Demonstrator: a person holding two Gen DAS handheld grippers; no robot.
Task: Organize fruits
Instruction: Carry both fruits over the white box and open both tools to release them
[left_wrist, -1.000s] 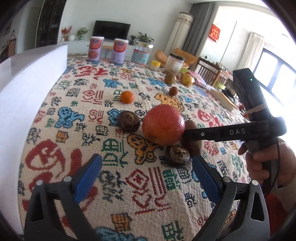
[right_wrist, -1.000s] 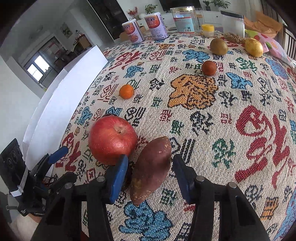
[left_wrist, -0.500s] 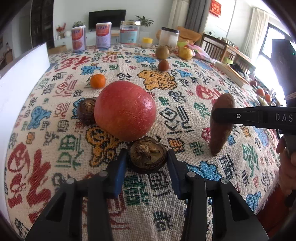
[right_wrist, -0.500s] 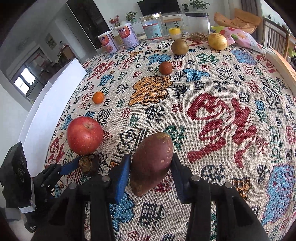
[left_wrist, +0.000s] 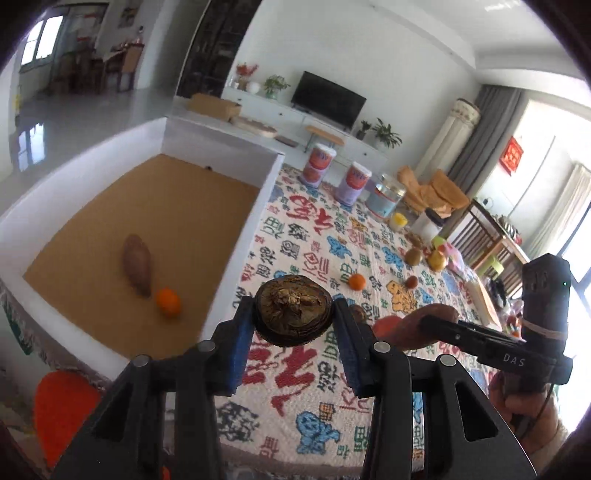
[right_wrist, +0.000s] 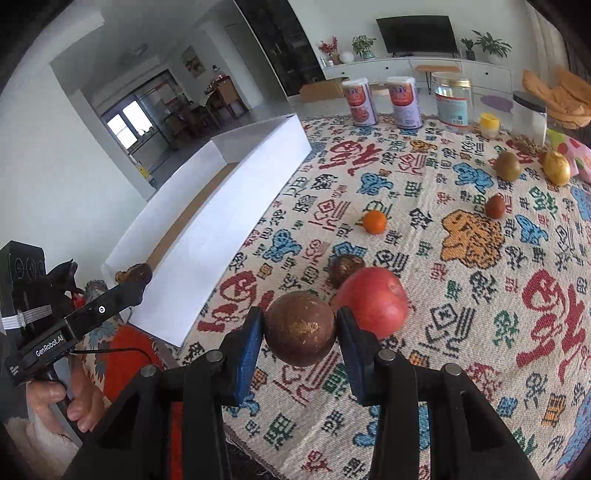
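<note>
My left gripper (left_wrist: 293, 319) is shut on a dark brown wrinkled fruit (left_wrist: 293, 314) and holds it in the air beside the white box (left_wrist: 258, 206). The box has a brown floor with a sweet potato (left_wrist: 137, 265) and a small orange (left_wrist: 168, 302) in it. My right gripper (right_wrist: 300, 334) is shut on a sweet potato (right_wrist: 300, 328), seen end on, held above the patterned cloth near the red apple (right_wrist: 373, 306). A second dark wrinkled fruit (right_wrist: 343, 269) lies behind the apple. The left gripper also shows in the right wrist view (right_wrist: 135, 280).
On the cloth (right_wrist: 480, 332) lie a small orange (right_wrist: 374, 222), a small brown fruit (right_wrist: 495, 206), a kiwi (right_wrist: 508, 166) and a yellow fruit (right_wrist: 556, 168). Cans and jars (right_wrist: 404, 101) stand along the far edge. A red cushion (left_wrist: 62, 402) lies below the table.
My left gripper lifted the wrinkled fruit off the cloth and swung left toward the box. My right gripper raised the sweet potato and turned toward the box too.
</note>
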